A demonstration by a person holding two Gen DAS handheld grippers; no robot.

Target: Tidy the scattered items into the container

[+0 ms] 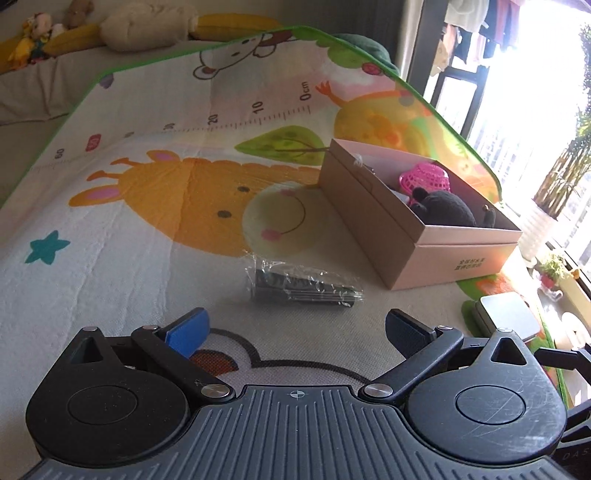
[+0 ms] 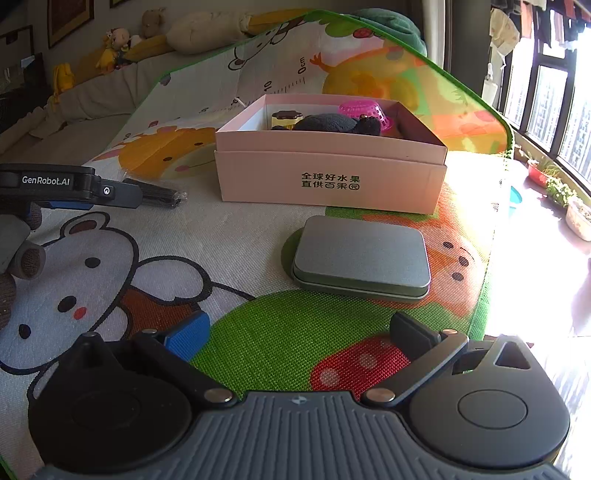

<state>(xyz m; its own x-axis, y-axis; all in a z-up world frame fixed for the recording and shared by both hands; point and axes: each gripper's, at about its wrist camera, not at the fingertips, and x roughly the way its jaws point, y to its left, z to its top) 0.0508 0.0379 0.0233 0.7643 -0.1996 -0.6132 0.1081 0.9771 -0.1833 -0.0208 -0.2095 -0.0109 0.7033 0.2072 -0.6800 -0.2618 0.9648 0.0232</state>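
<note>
Strong daylight from the tall dark-framed windows [image 2: 546, 92] on the right; both views blow out to white there. Glare washes the right edge of the colourful cartoon play mat [image 2: 469, 206]. Left side dimmer. Fisheye bends the edges. Focus sharp throughout, no motion blur.

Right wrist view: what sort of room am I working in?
Probably a home living room or child's play area: cartoon play mat, stuffed toys along a sofa, and laundry by the window.
</note>
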